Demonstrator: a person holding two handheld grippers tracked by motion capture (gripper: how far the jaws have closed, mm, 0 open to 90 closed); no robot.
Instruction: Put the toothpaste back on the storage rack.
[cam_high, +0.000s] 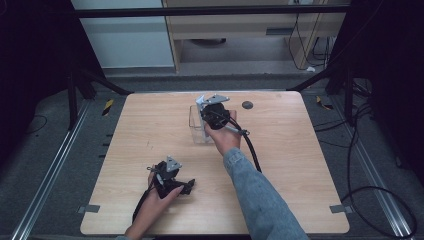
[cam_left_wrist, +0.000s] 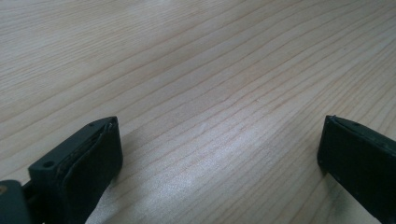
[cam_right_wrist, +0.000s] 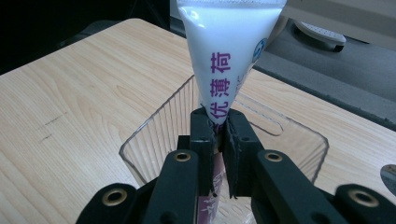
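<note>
Right gripper (cam_right_wrist: 218, 135) pinching white tube (cam_right_wrist: 229, 51) (over clear bin (cam_right_wrist: 154, 130))

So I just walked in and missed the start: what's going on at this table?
A person works with a gripper in each hand. The right gripper is shut on a white tube with purple lettering, holding it over a clear plastic bin on the wooden table. The left gripper rests open near the table's front edge, with nothing between its jaws.

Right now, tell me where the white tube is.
In the right gripper view, the white tube is clamped in the right gripper, held over the clear plastic bin at the table's far middle.
</note>
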